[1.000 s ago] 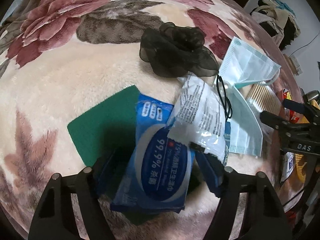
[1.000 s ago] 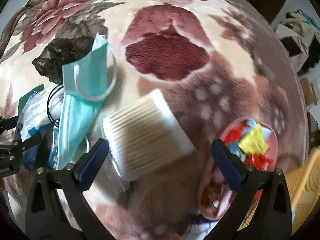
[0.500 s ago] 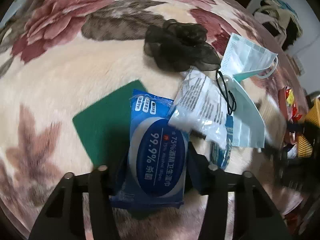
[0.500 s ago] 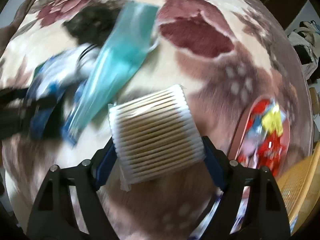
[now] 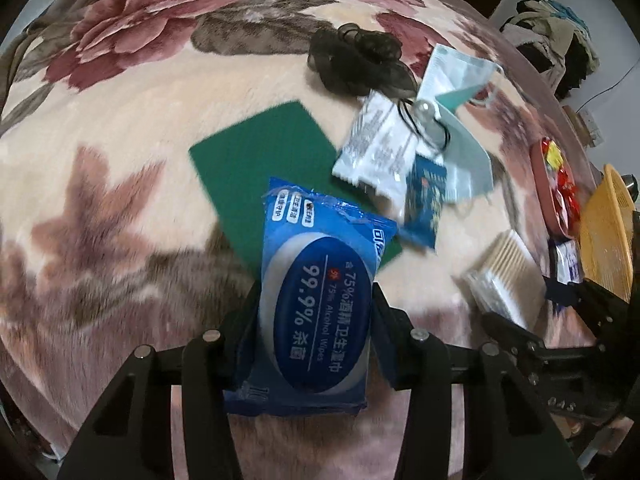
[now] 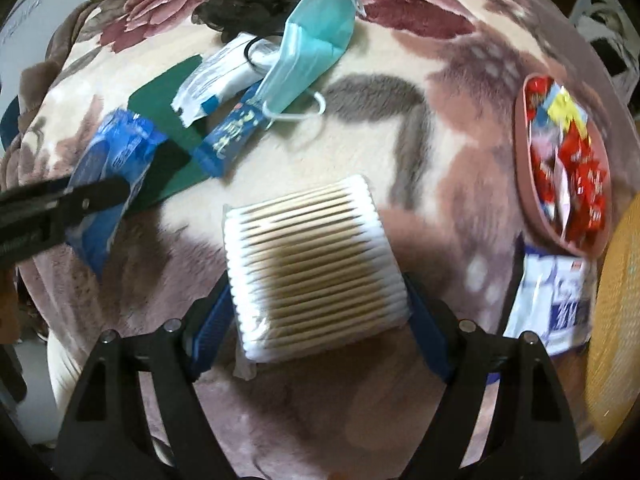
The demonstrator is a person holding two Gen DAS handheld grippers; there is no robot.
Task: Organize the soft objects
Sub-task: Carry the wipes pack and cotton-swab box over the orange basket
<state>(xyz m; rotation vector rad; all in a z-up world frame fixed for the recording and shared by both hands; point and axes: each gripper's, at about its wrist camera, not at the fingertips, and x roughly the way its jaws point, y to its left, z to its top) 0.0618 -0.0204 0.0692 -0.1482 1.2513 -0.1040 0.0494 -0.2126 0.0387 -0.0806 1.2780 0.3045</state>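
A plush cream blanket with dark red flower print (image 5: 120,128) covers the whole work surface, so everything on it lies a little sunken and is best taken by its edges. At the right edge sits a yellow woven plastic basket (image 5: 604,236), which looks like the place the soft things are meant to go; beside it a pink oval tray of red and yellow wrapped sweets (image 6: 560,160) and a white and blue soft packet (image 6: 554,304) lie close together.

A flat dark green rectangular pad (image 5: 260,160) lies mid-blanket, with the remaining clutter piled just beyond it: a black gauzy hair scrunchie (image 5: 356,60), a pale teal pleated face mask (image 6: 316,36) draped over a white printed sachet (image 5: 376,148), and a small blue printed packet (image 6: 232,136) poking out from under the mask.

The left gripper (image 5: 316,316) is clamped on a blue soft pack of alcohol wipes (image 5: 320,300), pinching its two long sides so the limp pack stays flat; it appears lifted off the green pad. The right gripper (image 6: 318,300) grips a square clear-wrapped bundle of wooden cotton swabs (image 6: 312,264) across the cotton ends, which keeps the sticks from sliding out; the bundle seems raised over the blanket. Holding one item in each hand suggests both are to be carried towards the basket together.
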